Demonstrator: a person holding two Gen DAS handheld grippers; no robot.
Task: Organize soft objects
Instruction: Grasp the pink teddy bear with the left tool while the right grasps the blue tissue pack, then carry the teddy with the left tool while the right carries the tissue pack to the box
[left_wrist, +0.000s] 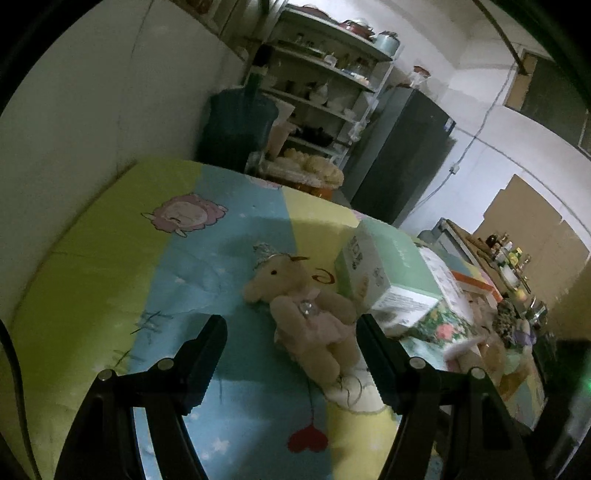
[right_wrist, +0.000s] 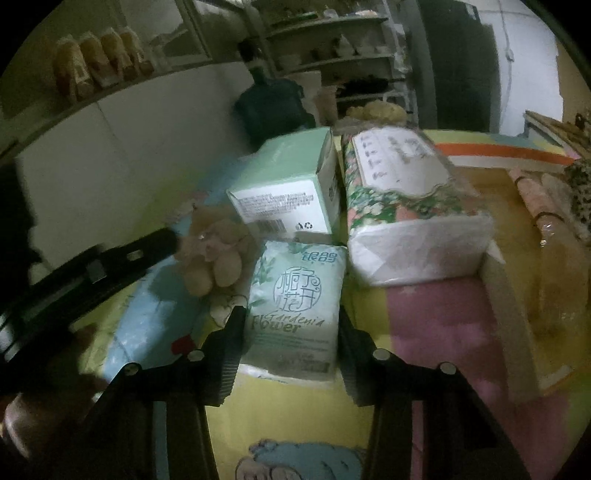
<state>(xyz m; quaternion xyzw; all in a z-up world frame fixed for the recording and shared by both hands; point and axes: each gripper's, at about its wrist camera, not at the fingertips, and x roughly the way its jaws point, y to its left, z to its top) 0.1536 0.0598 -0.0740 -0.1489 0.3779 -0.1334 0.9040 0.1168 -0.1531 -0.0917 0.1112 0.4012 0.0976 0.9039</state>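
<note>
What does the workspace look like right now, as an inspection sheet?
Surface: bed sheet with cartoon prints, colour blocks.
Job's things: teddy bear lying beside green box; Gardenia tissue pack; floral tissue pack.
Clutter: cardboard tray at right.
Grippers: left gripper open, near the bear; right gripper open, straddling the Gardenia pack.
Cables: wall cable.
Surroundings: shelf rack, fridge, water jug.
</note>
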